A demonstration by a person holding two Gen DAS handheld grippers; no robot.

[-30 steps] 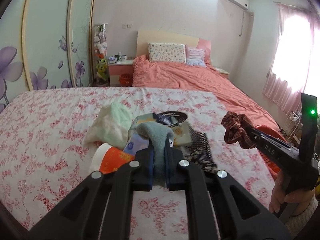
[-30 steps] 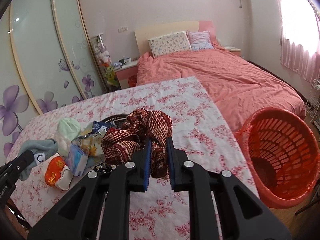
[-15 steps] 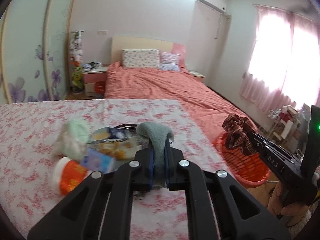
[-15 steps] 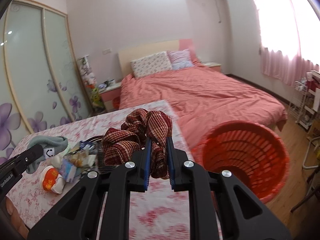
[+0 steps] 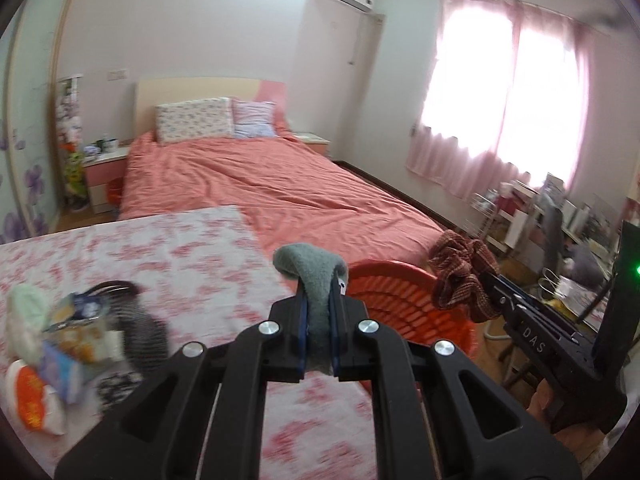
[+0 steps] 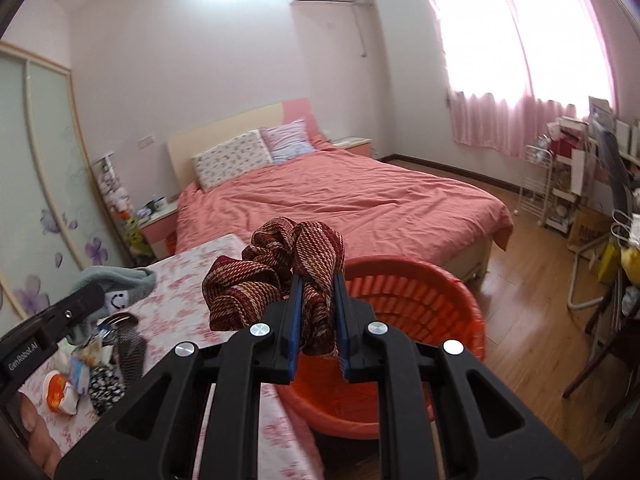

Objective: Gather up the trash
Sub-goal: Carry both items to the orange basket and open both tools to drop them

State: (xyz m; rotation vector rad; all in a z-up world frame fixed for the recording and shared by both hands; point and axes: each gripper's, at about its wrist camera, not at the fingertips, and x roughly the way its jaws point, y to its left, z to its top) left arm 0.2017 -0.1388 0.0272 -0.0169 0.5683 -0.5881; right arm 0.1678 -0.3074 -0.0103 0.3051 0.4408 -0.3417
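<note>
- The left gripper (image 5: 319, 322) has its jaws pressed onto a soft grey-green sock (image 5: 316, 280), which sticks up and curls over beyond the blue pads.
- The right gripper (image 6: 316, 330) pinches a crumpled dark-red and cream woven fabric scrunchie (image 6: 276, 284), bunched above and to the left of its jaws.
- The round orange plastic slatted basket (image 6: 420, 300) sits just past and below the right jaws, its open mouth under the scrunchie; from the left wrist view it lies beyond the left jaws, slightly to their right.
- A heap of wrappers, a red-and-white cup and pale cloths (image 5: 60, 344) lies on the pink floral sheet (image 5: 180, 256), left of both pairs of jaws.
</note>
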